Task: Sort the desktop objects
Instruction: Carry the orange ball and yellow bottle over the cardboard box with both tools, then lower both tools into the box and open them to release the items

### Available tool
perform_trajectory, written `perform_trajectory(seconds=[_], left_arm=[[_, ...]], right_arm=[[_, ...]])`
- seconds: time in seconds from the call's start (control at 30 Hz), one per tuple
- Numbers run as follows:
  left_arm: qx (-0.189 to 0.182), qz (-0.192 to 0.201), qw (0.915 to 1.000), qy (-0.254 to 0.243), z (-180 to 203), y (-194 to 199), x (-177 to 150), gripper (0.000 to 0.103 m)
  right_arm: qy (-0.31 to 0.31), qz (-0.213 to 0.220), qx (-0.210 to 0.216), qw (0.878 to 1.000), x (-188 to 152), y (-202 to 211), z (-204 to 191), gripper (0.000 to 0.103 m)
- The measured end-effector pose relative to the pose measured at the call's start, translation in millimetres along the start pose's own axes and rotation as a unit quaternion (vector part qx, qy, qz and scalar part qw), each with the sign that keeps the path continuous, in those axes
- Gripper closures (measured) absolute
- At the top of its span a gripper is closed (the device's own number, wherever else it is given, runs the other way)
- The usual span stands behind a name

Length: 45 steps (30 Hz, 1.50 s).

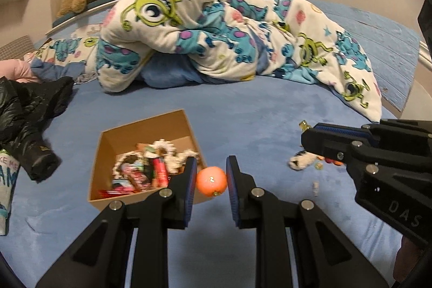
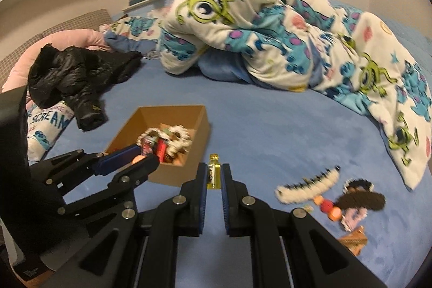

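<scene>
Left gripper (image 1: 211, 174) clamped on a small orange fruit (image 1: 211, 181) just beside the cardboard box (image 1: 106, 150) of trinkets, right gripper (image 2: 214, 174) pinched shut on a little yellow bottle (image 2: 214, 174), both above the blue bedspread (image 1: 256, 126), loose trinkets (image 2: 324, 196) lying toward its right edge.

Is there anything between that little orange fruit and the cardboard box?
Nothing visible. The orange fruit, held in the left gripper, hangs right by the open cardboard box, whose top is uncovered.
</scene>
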<state>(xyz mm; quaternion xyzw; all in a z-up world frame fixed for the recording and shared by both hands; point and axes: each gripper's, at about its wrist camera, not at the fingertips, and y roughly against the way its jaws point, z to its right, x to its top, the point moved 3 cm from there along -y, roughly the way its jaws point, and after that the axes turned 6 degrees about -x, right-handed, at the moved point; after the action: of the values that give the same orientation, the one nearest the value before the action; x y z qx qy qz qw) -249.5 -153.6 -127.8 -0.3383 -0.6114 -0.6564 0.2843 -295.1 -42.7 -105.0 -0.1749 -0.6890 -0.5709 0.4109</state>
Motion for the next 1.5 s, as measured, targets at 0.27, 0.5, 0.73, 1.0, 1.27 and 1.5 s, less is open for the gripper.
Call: perform_trajectory(seconds=[0.27, 0.5, 0.73, 1.0, 1.27, 1.5], left_arm=[[0.028, 0.007, 0.9994, 0.017, -50, 7, 2, 0.08], [0.044, 0.007, 0.9984, 0.034, -87, 9, -2, 0.08], [0.053, 0.004, 0.9974, 0.048, -120, 1, -6, 0.08], [0.06, 0.004, 0.9966, 0.057, -151, -15, -4, 0.08], [0.064, -0.001, 0.9959, 0.063, -171, -31, -4, 0.08], [0.059, -0.001, 0.9962, 0.064, -177, -43, -2, 0.08]], right_arm=[[0.022, 0.005, 0.02, 1.0, 23, -13, -46, 0.093], [0.037, -0.002, 0.028, 0.999, 31, -32, -76, 0.093], [0.052, -0.009, 0.03, 0.998, 38, -54, -99, 0.093], [0.068, -0.015, 0.027, 0.997, 46, -79, -119, 0.093], [0.074, -0.022, 0.022, 0.997, 51, -103, -127, 0.093], [0.074, -0.024, 0.022, 0.997, 56, -117, -127, 0.093]])
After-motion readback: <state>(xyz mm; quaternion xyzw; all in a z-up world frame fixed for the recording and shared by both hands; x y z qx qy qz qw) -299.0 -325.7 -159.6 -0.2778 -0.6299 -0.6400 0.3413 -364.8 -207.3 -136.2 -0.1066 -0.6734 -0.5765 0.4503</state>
